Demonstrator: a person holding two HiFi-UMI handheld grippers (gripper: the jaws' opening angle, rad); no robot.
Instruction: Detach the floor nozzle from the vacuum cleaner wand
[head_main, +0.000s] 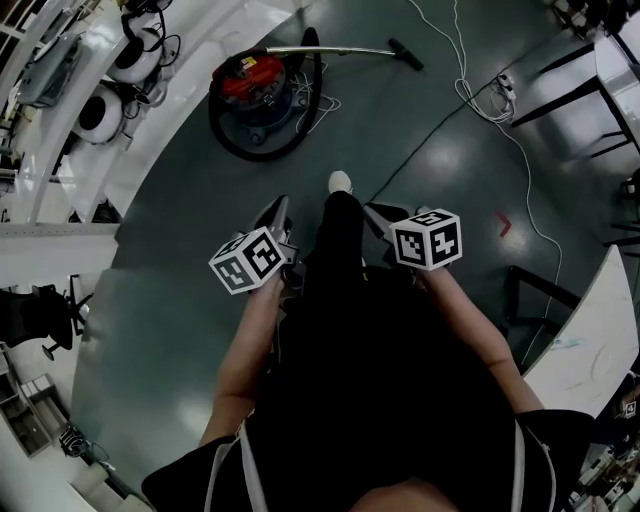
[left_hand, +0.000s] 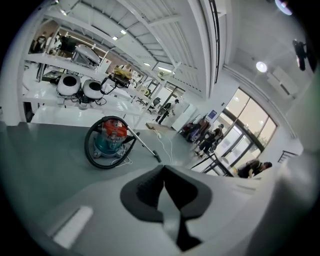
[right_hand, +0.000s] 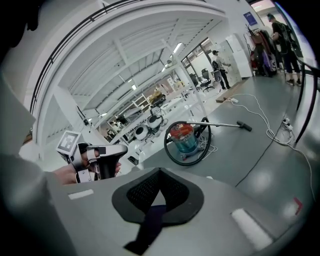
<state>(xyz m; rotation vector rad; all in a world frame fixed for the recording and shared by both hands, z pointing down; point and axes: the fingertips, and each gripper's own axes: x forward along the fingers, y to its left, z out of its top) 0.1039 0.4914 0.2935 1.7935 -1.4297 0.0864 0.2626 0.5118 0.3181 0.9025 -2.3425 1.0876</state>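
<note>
Finding the nozzle (head_main: 405, 54) still plugged onto the far end of the wand (head_main: 330, 49), so judging the task as not yet begun. Leaving everything to do: closing in on the joint, gripping both parts, pulling them apart.

Seeing a small dark bar, lying flat on the floor across the wand's tip, far ahead of both claws and off to their right. Catching the same nozzle (left_hand: 157, 157) in the left gripper view and the nozzle (right_hand: 244, 125) in the right gripper view, well beyond the jaws in each.

Tracing the wand, a thin bright metal tube, back toward the vacuum (head_main: 256, 84), a red-topped canister ringed by a black hose (head_main: 226, 143), standing ahead of the claws and to their left. Noting a white cable (head_main: 470, 92) trailing over the floor near the nozzle, on its right.

Holding the left claw (head_main: 280, 210) pressed together on nothing; in its own view, finding the left claw (left_hand: 164, 172) with pads meeting and no gap. Holding the right claw (head_main: 378, 214) likewise pinched closed and empty, the right claw (right_hand: 159, 172) showing its pads together.

Carrying both low in front of the body, side by side, either side of a dark trouser leg and a pale shoe (head_main: 340, 182) pointing toward the vacuum. Expecting a fair walk before getting either claw within reach of the joint
</note>
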